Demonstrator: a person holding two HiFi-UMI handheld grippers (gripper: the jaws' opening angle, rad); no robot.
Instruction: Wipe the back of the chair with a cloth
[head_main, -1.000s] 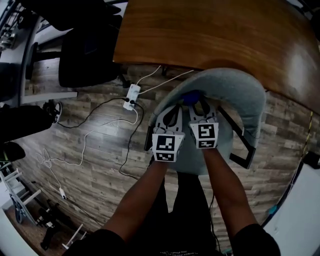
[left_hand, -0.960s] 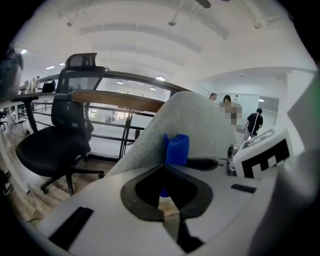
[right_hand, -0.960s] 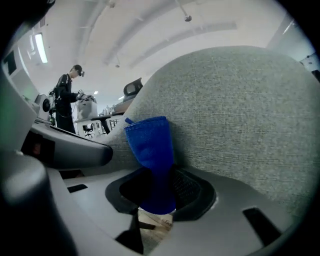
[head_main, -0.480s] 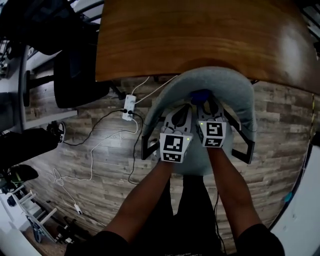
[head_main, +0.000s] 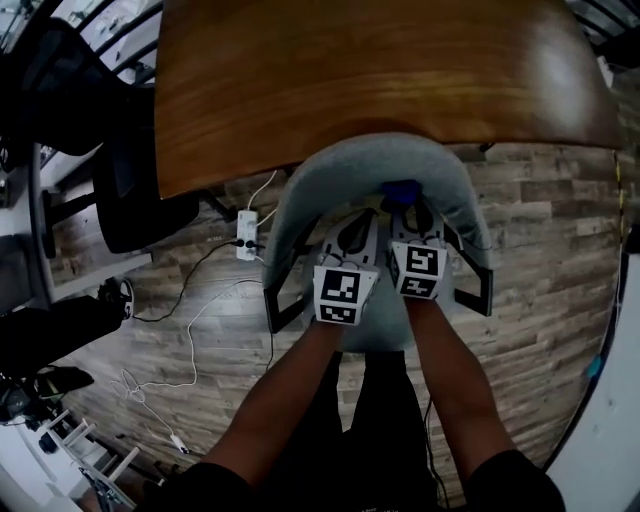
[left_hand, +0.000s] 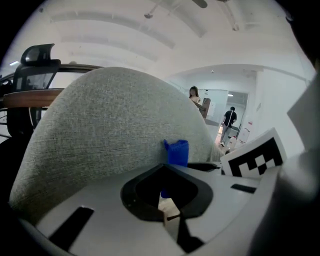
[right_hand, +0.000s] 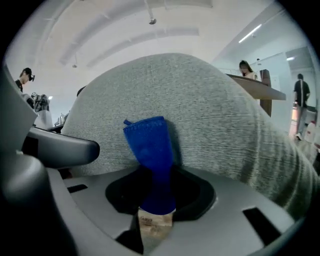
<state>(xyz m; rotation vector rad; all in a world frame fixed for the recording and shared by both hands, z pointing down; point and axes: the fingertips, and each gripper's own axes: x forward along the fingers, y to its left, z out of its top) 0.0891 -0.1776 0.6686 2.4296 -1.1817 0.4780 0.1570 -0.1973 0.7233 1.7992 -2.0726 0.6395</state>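
Cloth (right_hand: 150, 145), blue, stands upright out of the right claw (right_hand: 152, 212), whose jaws are pinched together on its lower end. Its free end lies against the grey chair back (right_hand: 210, 105) straight ahead, at centre frame. Just beside, on the left, the left claw (left_hand: 167, 215) has its jaws closed with nothing between them, so the right one is nearer the work. The chair back's long axis runs left to right across both. One cloth, one grey chair, two claws; the wooden bench (head_main: 380, 70) lies beyond, at the top.
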